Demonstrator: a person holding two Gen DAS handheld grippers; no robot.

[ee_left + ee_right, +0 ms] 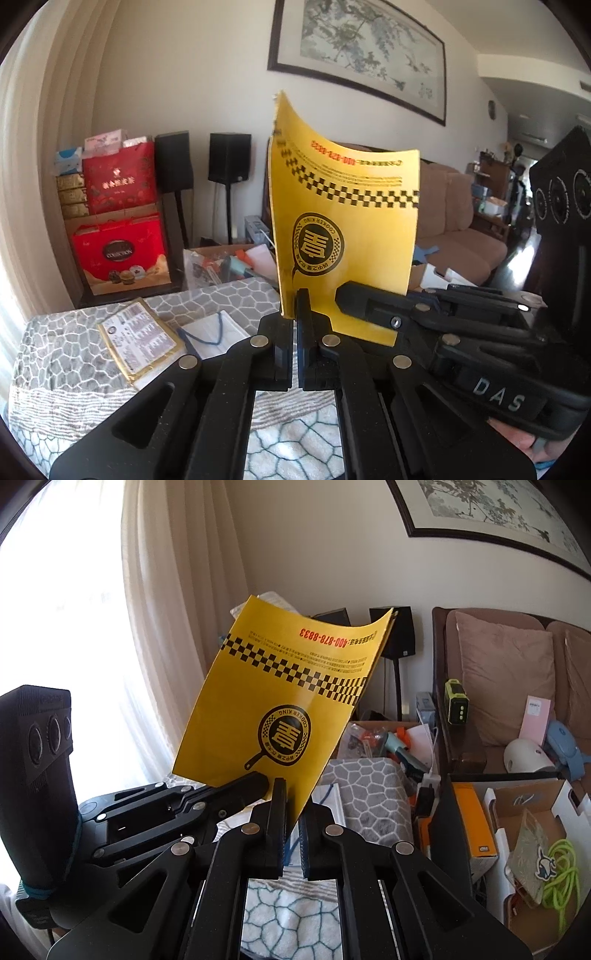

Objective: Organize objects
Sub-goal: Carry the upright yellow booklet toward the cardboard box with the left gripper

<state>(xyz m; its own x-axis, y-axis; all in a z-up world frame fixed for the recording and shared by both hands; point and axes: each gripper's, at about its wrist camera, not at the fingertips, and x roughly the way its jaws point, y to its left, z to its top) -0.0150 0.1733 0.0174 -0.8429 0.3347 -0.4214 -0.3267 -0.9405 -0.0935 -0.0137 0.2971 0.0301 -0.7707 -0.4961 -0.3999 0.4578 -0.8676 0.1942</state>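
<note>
**Yellow booklet held up between both tools**

The yellow booklet (343,236) stands upright in the air above the table (55,350), its print upside down. The left tool (295,306) is clenched on its lower edge, and the right tool (291,805) pinches the same bottom edge from the other side; each tool also shows in the other's view, reaching in at the sheet's lower corner. The top of the booklet curls and sags a little.

On the patterned grey cloth over the table lie a gold-wrapped packet (142,341) with a printed label and, just beside it, a white face mask (214,334) with blue loops, partly hidden behind the left tool's frame. Behind the table, red gift boxes (120,221) are stacked by the curtain, with two black speakers (229,157) on stands next to them. A cardboard box of jumbled odds and ends (384,738) sits past the table's far edge, its contents too cluttered to name. To the right is a brown sofa (506,672), and an open box holds a coiled green cord (561,878).

The held sheet blocks much of the room behind it. A framed painting (365,48) is cut off at the top.
</note>
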